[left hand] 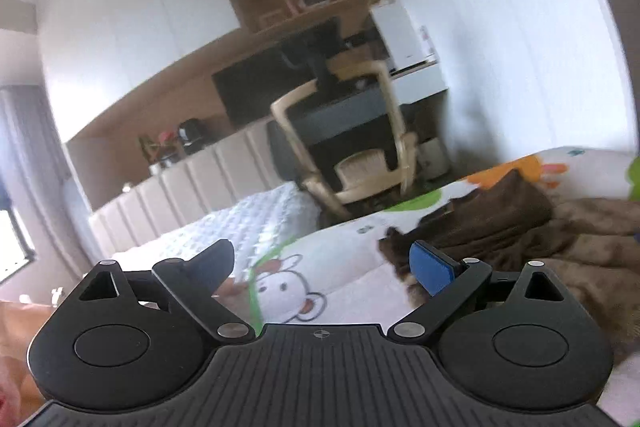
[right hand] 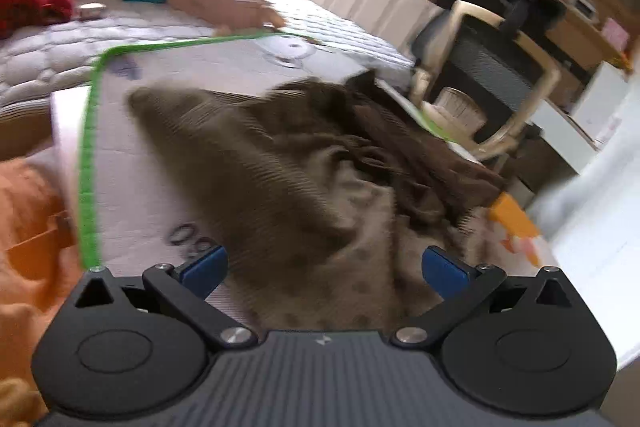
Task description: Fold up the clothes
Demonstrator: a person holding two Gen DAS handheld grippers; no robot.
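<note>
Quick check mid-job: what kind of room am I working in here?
Most likely a bedroom with a desk corner: a quilted mattress carries the brown clothes, a padded headboard runs behind it, and an office chair stands beside it.

fuzzy matt brown garment (right hand: 304, 163) on smooth printed cloth mat (right hand: 132, 179).
</note>
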